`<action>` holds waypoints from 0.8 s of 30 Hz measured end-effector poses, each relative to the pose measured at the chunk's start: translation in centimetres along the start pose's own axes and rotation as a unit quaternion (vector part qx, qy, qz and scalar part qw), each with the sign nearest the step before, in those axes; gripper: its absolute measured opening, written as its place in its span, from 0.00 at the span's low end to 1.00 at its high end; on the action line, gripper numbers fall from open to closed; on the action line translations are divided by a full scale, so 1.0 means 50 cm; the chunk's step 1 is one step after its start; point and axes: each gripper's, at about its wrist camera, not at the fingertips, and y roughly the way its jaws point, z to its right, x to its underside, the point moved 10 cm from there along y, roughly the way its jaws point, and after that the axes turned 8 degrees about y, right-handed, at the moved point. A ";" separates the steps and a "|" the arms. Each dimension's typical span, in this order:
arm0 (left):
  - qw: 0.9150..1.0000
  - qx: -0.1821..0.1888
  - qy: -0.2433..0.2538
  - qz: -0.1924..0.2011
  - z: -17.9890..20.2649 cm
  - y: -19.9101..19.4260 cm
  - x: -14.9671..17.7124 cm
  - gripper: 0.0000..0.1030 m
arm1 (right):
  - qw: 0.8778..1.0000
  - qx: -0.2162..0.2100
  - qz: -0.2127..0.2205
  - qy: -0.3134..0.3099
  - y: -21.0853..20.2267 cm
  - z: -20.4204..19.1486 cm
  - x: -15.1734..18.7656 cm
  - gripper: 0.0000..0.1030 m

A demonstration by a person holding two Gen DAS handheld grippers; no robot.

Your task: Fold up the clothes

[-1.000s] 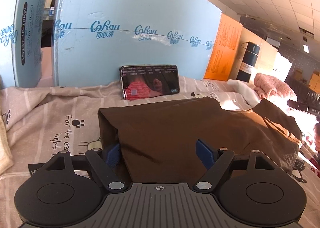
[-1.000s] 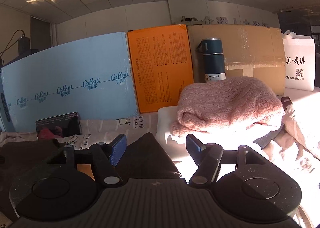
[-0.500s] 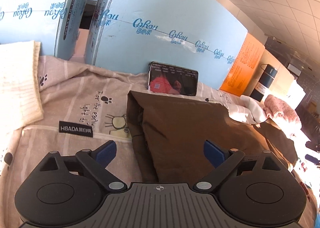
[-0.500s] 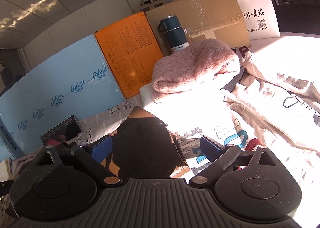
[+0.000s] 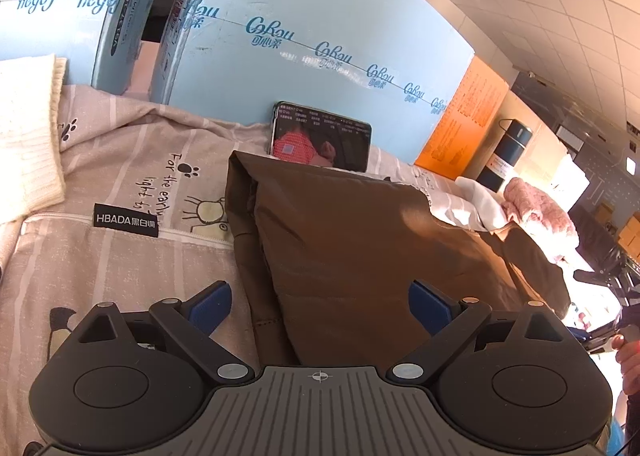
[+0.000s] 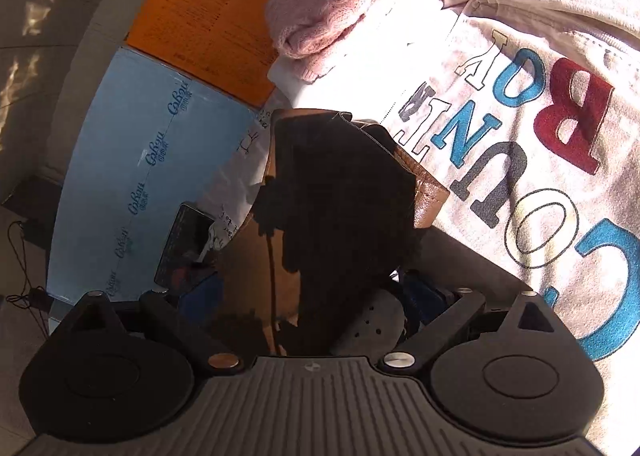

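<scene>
Fingers first: on the left gripper (image 5: 319,302) both blue pads (image 5: 210,302) stand spread wide, pinching nothing, and the folded brown garment (image 5: 360,232) lies on the bed between and beyond them, its left edge stacked in layers. Further left sit a cream knit (image 5: 28,136) and the printed bedsheet (image 5: 132,160); behind the garment a phone (image 5: 320,140) leans on the blue foam board (image 5: 320,16). Moving right, a dark flask (image 5: 506,154) and a pink sweater (image 5: 536,204) wait. Over to the right gripper (image 6: 308,300), tilted hard: its jaws are spread too, gripping nothing, with the brown garment's corner (image 6: 340,184) in deep shadow ahead of them, beside a lettered grey sweatshirt (image 6: 520,128). The risk, as I read it: those loose left-hand layers could slide apart if only the top one gets pinched. Glare and shadow on the right could also hide the true edge, and a blind grab might catch the sweatshirt.
</scene>
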 end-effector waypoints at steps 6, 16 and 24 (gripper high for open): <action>1.000 0.007 0.024 -0.018 0.022 0.018 0.019 0.96 | 0.997 0.005 0.069 -0.015 0.072 -0.024 -0.031 0.95; 0.999 0.019 0.034 -0.013 0.034 0.019 0.021 0.97 | 0.991 0.023 0.122 -0.044 0.086 -0.031 -0.018 0.09; 0.992 0.113 0.061 -0.008 0.101 0.008 0.025 0.97 | 0.976 0.034 0.203 -0.071 -0.016 -0.035 -0.038 0.07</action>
